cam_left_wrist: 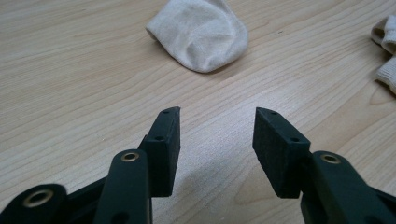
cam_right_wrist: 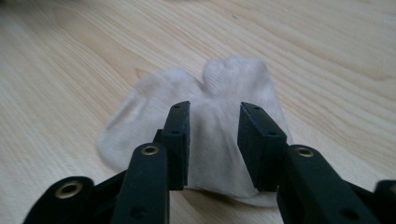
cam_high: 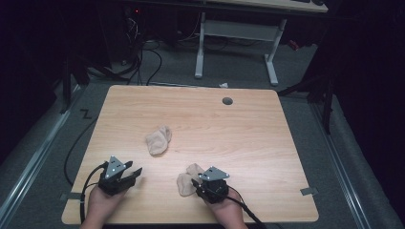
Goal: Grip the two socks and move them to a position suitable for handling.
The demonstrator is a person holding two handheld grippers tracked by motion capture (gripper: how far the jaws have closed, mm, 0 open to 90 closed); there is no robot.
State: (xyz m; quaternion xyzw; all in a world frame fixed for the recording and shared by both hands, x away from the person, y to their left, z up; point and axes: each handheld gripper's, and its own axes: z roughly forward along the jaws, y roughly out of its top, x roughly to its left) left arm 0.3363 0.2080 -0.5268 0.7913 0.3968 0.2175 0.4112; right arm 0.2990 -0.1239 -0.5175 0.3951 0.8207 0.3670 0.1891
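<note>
Two beige socks lie on the wooden table [cam_high: 248, 129]. One sock [cam_high: 158, 140] is crumpled near the table's middle, and it lies ahead of the jaws in the left gripper view [cam_left_wrist: 201, 30]. The other sock [cam_high: 186, 181] lies flat near the front edge. My right gripper [cam_high: 196, 183] is over this sock [cam_right_wrist: 149, 112], its jaws [cam_right_wrist: 215, 112] open, with the cloth flat beneath and between them. Off to the left of that sock my left gripper [cam_high: 136, 172] rests low over bare wood, open [cam_left_wrist: 217, 114] with nothing between its fingers.
A round grey cable hole [cam_high: 227, 100] sits near the table's far edge. Beyond the table are a white desk frame [cam_high: 236, 36] and cables on the dark floor. The edge of the near sock [cam_left_wrist: 385, 56] appears at the right of the left gripper view.
</note>
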